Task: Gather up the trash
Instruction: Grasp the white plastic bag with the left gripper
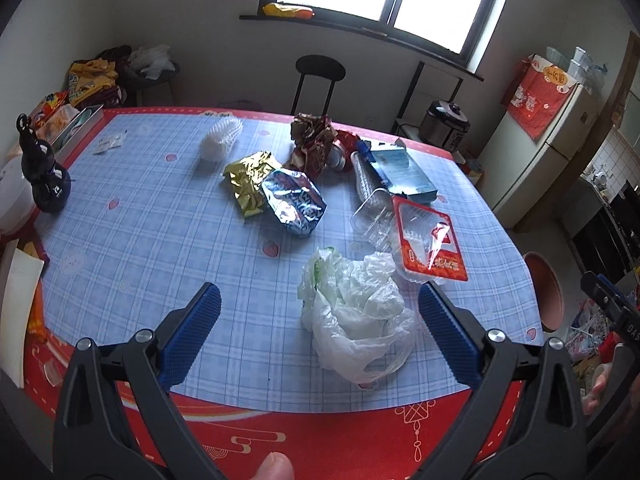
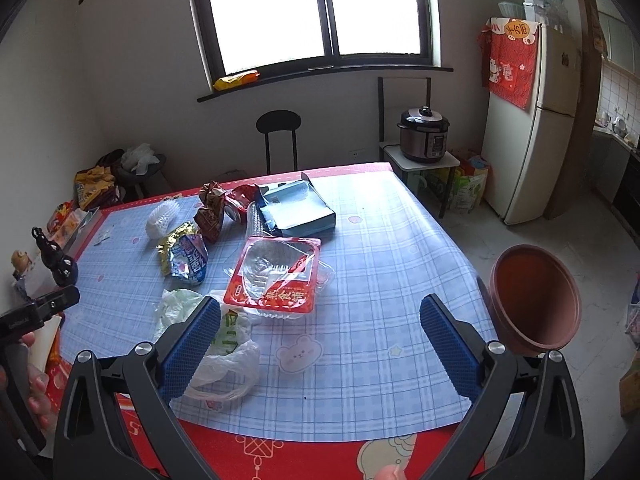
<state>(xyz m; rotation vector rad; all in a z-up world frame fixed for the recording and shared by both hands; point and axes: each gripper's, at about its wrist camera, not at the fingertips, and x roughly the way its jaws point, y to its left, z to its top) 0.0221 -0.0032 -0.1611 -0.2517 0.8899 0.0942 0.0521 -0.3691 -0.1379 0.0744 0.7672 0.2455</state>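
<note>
- Left wrist view: the left gripper (image 1: 319,334) hangs over the near edge of the counter (image 1: 132,240) with its jaws spread wide and nothing between them; a crumpled white plastic bag (image 1: 356,316) lies on the blue checked cloth just ahead, nearer the right-hand pad than the left.
- Just beyond the bag sits a clear tray with a red-bordered film lid (image 1: 430,240); behind it lie a clear plastic cup (image 1: 368,184) on its side and a flattened light-blue box (image 1: 404,172).
- Toward the middle of the counter a silver-blue wrapper (image 1: 296,202) touches a gold wrapper (image 1: 250,180); a brown crumpled wrapper (image 1: 314,142) and a white foam net (image 1: 220,140) lie farther back; a dark gourd-shaped bottle (image 1: 44,168) stands at the left edge.
- Right wrist view: the right gripper (image 2: 320,340) is likewise wide open and empty, held over the counter's near right part; the plastic bag (image 2: 224,356) shows partly behind its left pad; the red-lidded tray (image 2: 276,276) lies ahead between the pads.
- A brown bowl-shaped bin (image 2: 536,300) sits off the counter's right edge, beside the right pad.
</note>
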